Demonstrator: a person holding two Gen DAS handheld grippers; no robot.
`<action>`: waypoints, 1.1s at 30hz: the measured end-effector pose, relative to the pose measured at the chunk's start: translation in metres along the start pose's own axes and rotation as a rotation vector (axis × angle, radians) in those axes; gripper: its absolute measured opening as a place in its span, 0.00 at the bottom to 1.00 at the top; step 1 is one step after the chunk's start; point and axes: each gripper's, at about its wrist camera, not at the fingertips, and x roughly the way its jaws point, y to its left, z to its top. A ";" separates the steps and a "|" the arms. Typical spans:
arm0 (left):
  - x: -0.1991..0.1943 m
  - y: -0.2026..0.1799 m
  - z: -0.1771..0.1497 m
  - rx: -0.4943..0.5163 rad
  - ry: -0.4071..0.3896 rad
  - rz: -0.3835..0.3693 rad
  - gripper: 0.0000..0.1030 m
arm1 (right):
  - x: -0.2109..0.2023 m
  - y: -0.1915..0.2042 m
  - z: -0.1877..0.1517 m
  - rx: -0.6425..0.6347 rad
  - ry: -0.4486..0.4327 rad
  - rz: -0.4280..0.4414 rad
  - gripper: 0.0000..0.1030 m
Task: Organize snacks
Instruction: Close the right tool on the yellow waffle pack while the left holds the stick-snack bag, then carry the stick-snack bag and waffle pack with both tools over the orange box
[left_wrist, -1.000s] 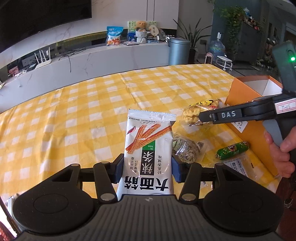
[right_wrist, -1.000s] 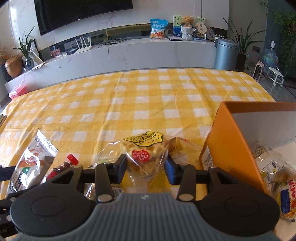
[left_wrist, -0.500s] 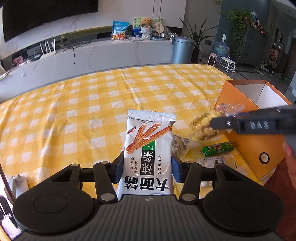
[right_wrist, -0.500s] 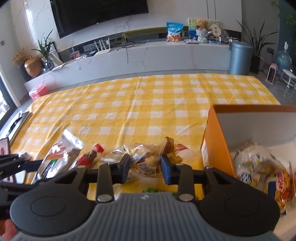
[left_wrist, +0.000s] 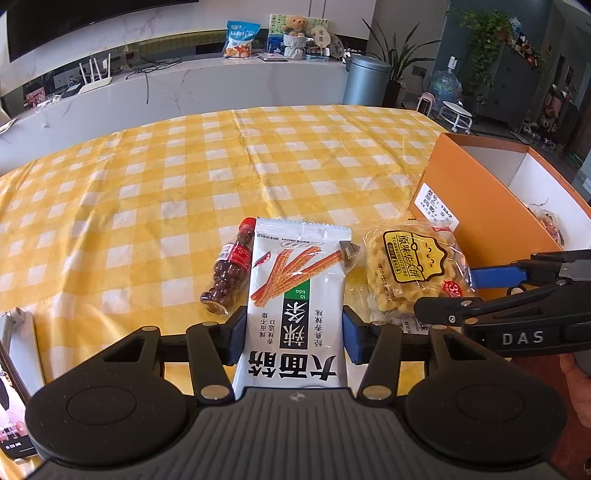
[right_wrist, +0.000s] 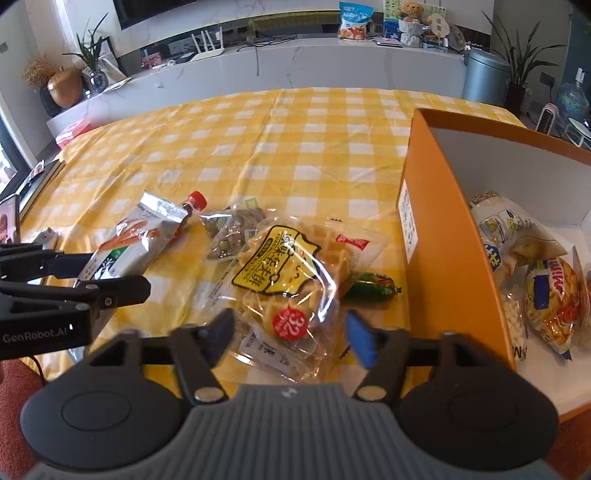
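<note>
Opening right claw (right_wrist: 290, 338) around waffle bag (right_wrist: 284, 280)

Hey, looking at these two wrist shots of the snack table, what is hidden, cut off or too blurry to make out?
- Orange cardboard box: left wrist view, the frame edge and near wall hide most of its contents.
- Clear packet of seeds: right wrist view, partly under the clear waffle bag.
- Small white-labelled packet: right wrist view, waffle bag covers its print.
- Right claw: jaws opening, fingers motion-blurred; the bag lies between them, contact unclear.
</note>
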 end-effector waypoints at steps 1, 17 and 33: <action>0.001 0.001 0.001 -0.007 0.002 0.005 0.57 | -0.001 -0.001 0.001 0.013 -0.004 0.013 0.73; 0.011 0.010 0.006 -0.061 -0.009 0.008 0.57 | 0.036 0.015 0.020 0.050 -0.019 -0.095 0.75; -0.010 -0.011 0.012 -0.112 -0.044 0.008 0.57 | -0.012 -0.001 0.026 0.037 -0.133 0.035 0.65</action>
